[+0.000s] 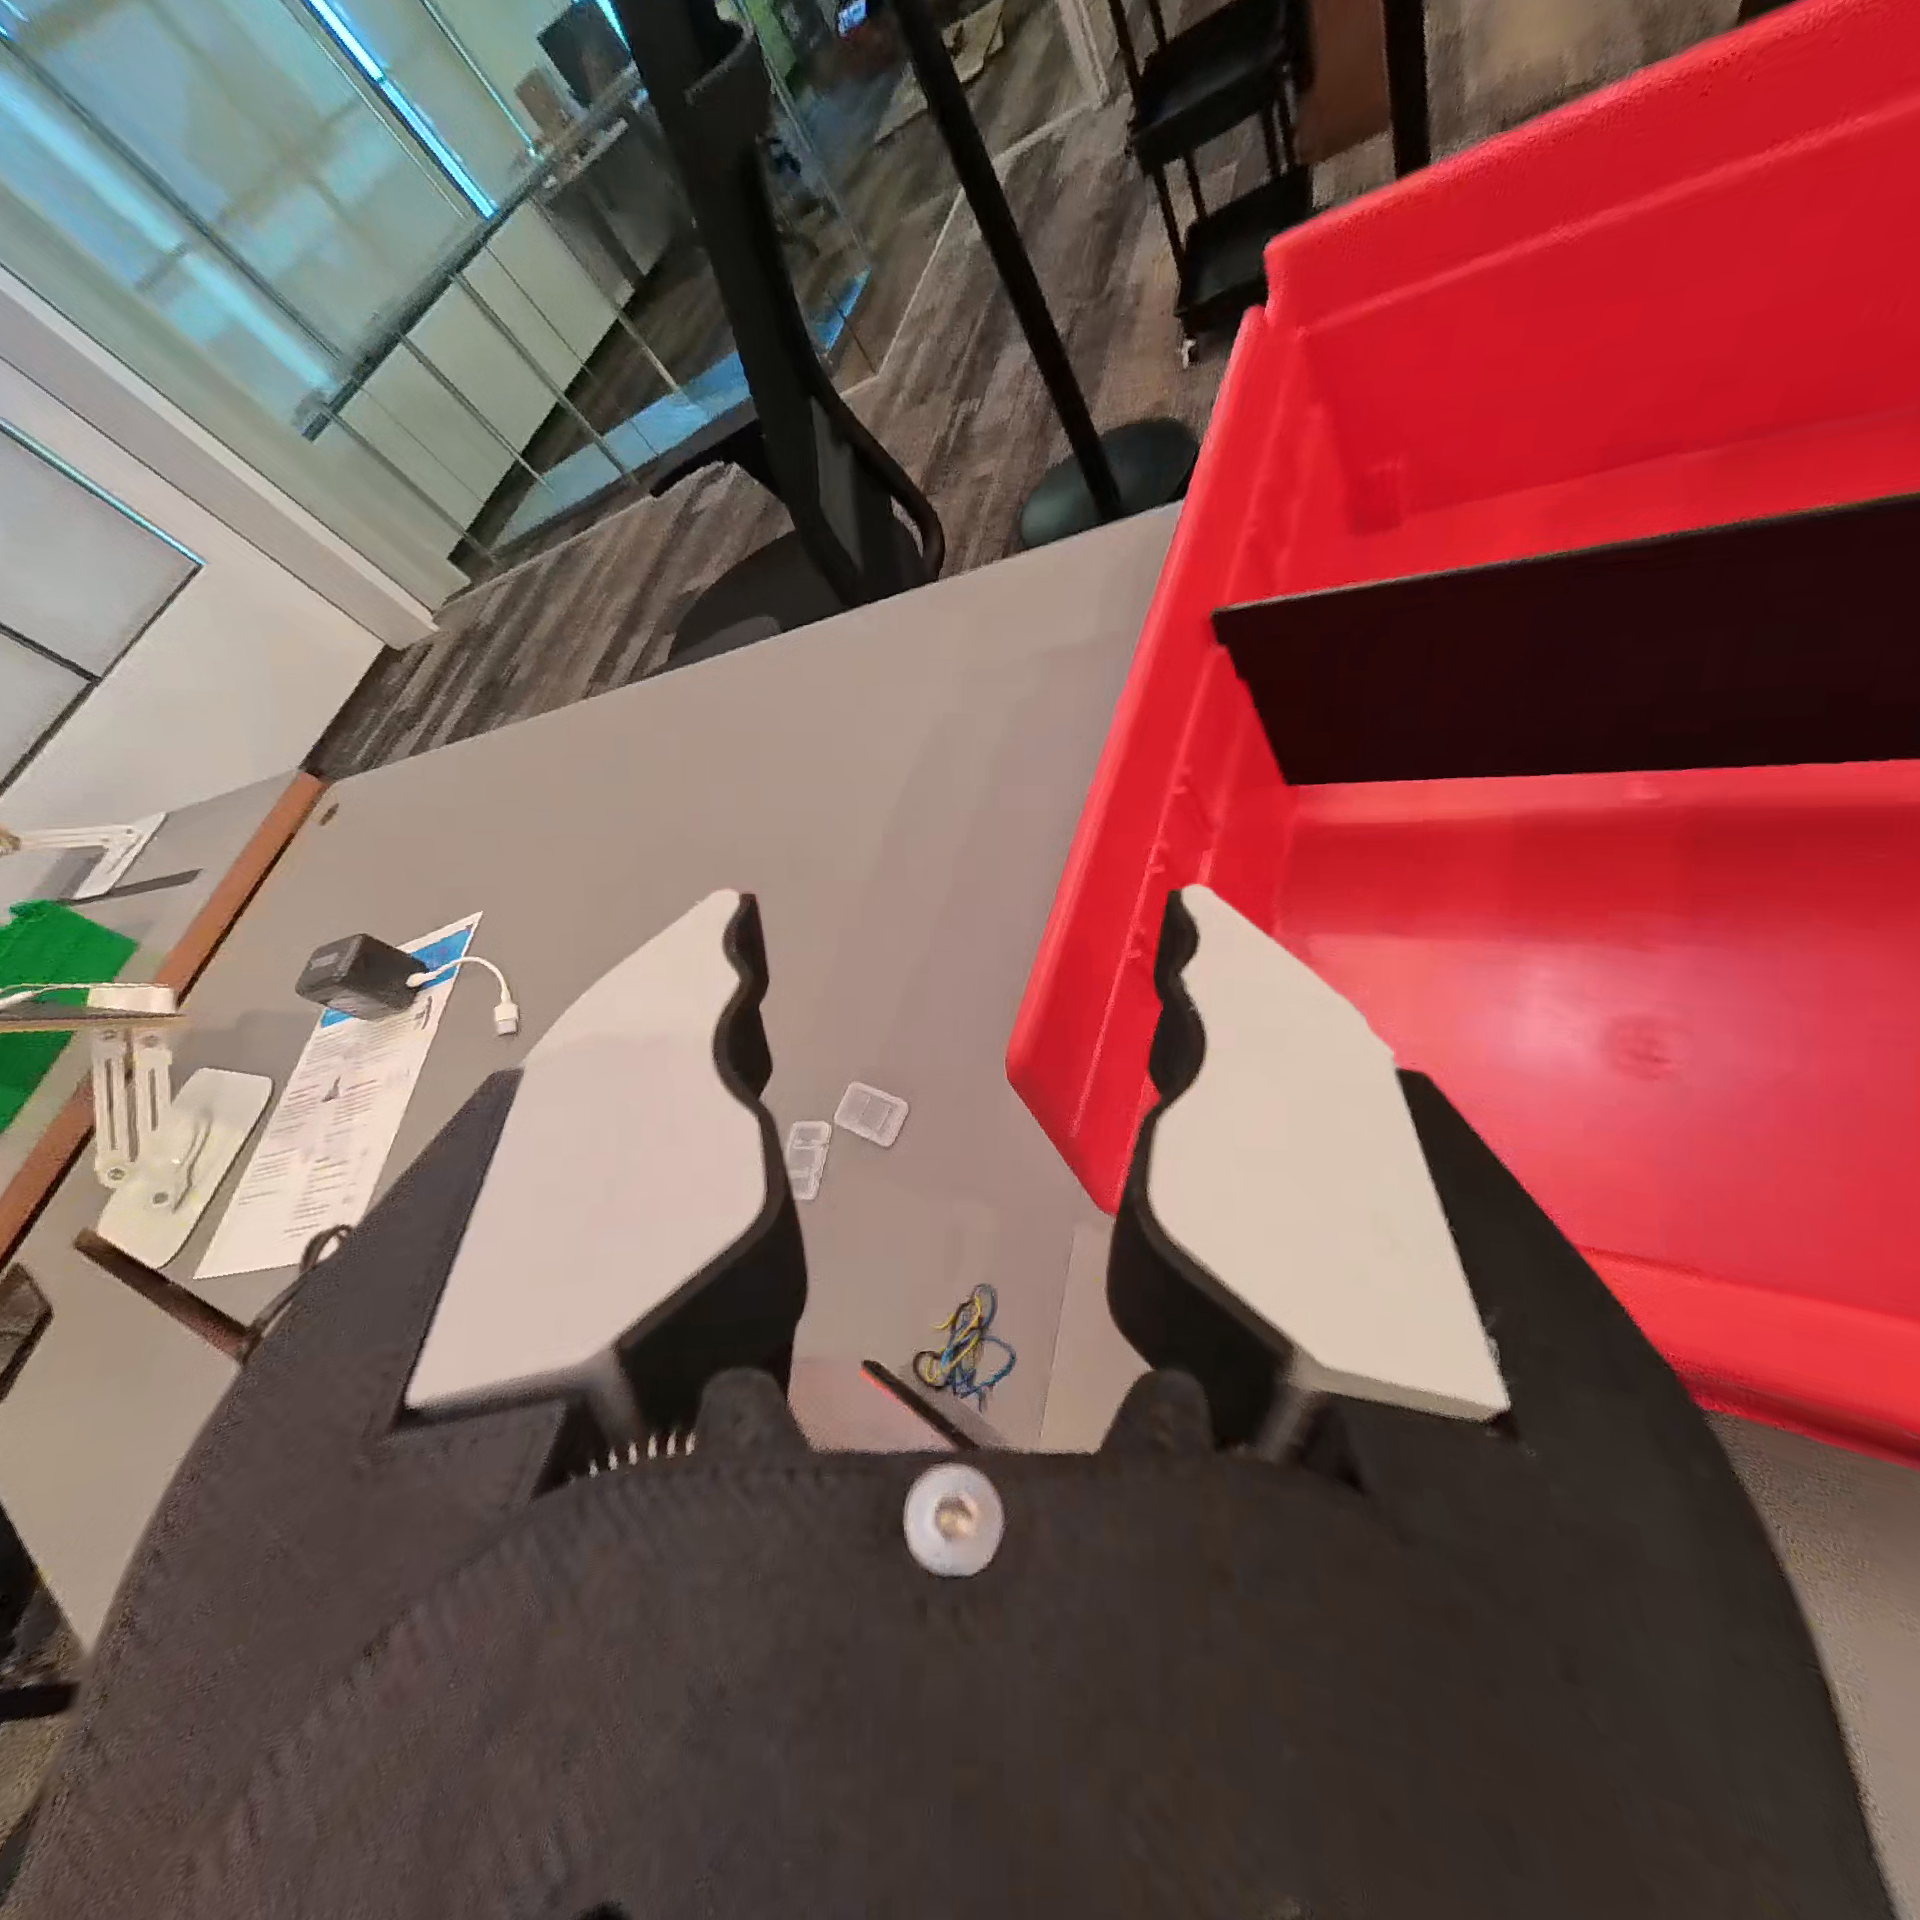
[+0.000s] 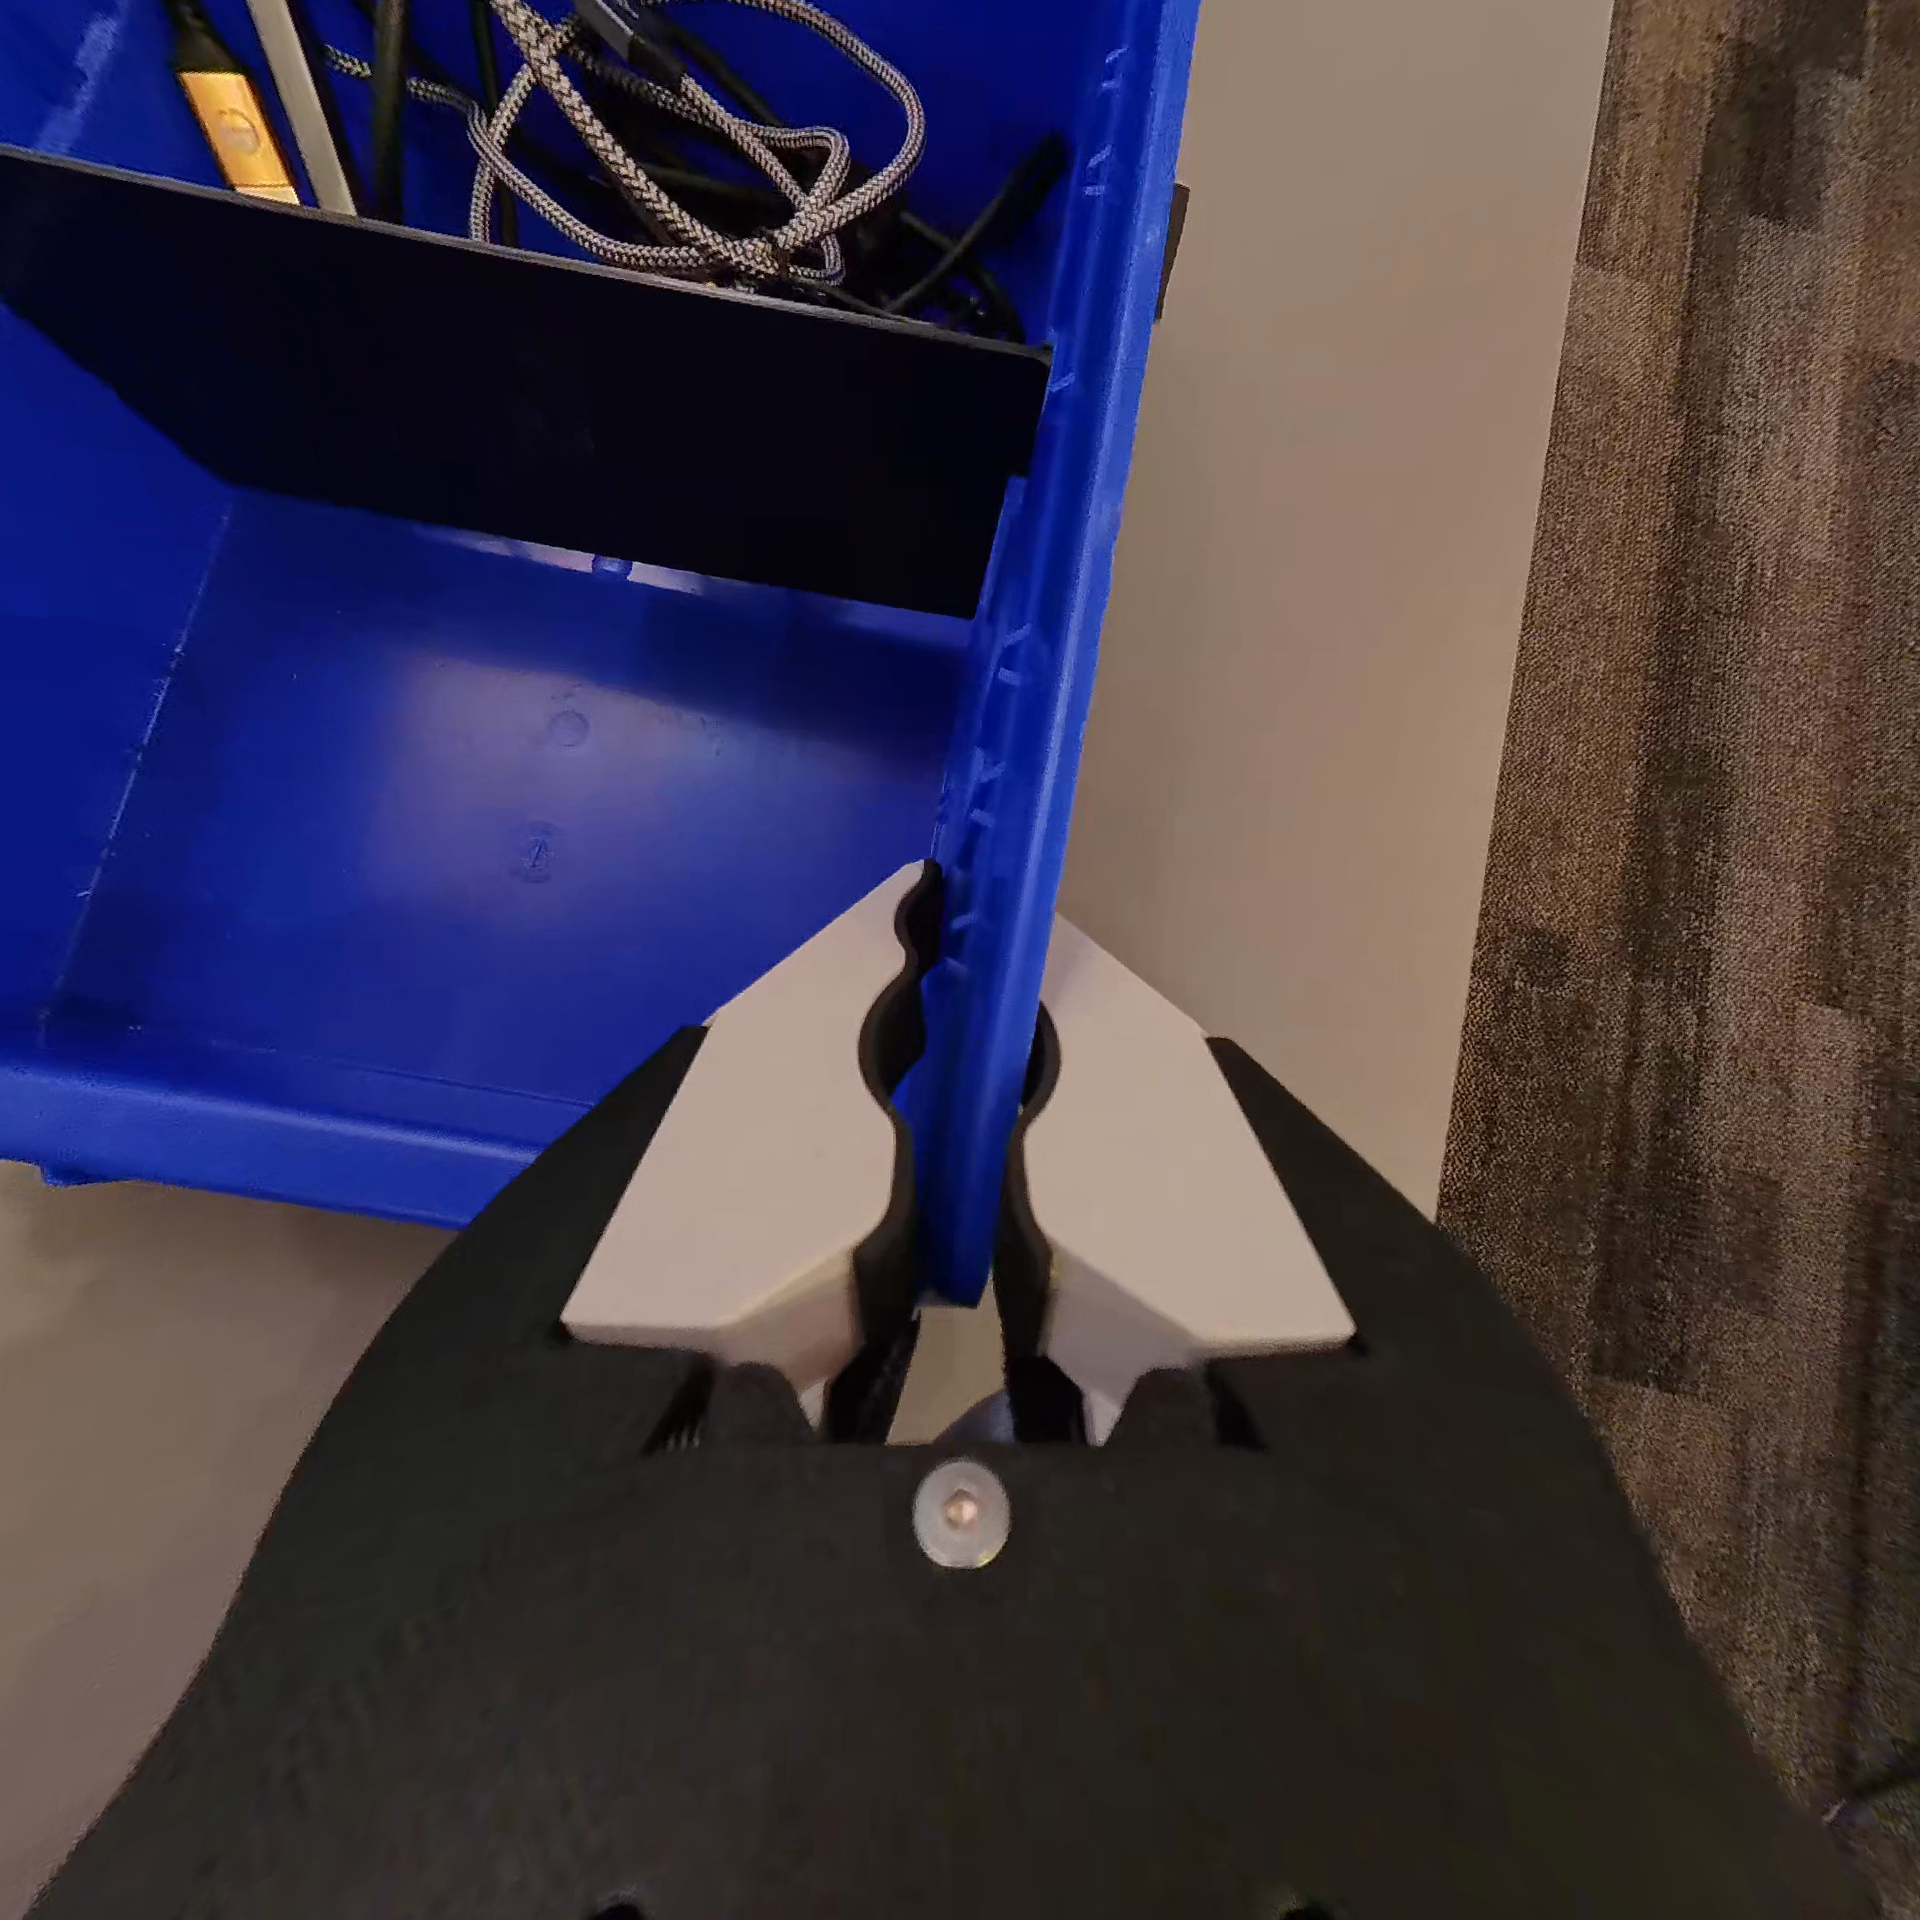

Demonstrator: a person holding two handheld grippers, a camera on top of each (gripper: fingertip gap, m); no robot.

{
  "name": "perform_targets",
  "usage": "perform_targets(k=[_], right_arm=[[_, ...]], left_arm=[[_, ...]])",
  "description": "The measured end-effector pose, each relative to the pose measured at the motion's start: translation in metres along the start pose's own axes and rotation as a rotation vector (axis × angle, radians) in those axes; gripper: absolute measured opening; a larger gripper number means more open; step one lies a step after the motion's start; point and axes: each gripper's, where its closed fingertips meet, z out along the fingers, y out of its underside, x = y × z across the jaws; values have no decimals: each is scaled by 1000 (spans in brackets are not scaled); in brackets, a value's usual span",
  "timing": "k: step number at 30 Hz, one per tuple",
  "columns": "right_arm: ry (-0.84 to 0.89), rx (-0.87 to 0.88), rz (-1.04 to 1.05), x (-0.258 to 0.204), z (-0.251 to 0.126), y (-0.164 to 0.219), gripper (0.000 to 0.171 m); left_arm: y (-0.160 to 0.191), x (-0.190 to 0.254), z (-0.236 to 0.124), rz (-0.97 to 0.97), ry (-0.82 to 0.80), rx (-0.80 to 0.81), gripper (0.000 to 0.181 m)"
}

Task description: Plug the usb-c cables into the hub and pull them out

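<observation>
Blue bin [image 2: 1049, 582] wall pinched by right gripper [image 2: 971, 1049]; left gripper [image 1: 961, 1039] spread wide, empty, beside red bin [image 1: 1226, 748]. Braided usb-c cables [image 2: 665, 145] tangled in far compartment behind divider. Prob light n floppy, so grab by stiff plug end; hub not visible.

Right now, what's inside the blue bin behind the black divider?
Behind the black divider the blue bin holds tangled cables: braided grey, plain black, and a gold-coloured plug. The divider hides that section's floor. No hub shows. The near compartment is empty.
</observation>
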Motion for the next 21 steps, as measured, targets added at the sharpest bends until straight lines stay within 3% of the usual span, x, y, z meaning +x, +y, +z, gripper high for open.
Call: perform_targets(k=[8,14,21], right_arm=[[5,2,65,-9,-3,2,3],[36,-26,102,-27,-11,5,3],[45,-33,148,-56,-22,11,3]], left_arm=[[20,6,22,16,18,-44,69],[37,22,35,20,131,-96,60],[47,40,43,-140,363,-111,20]])
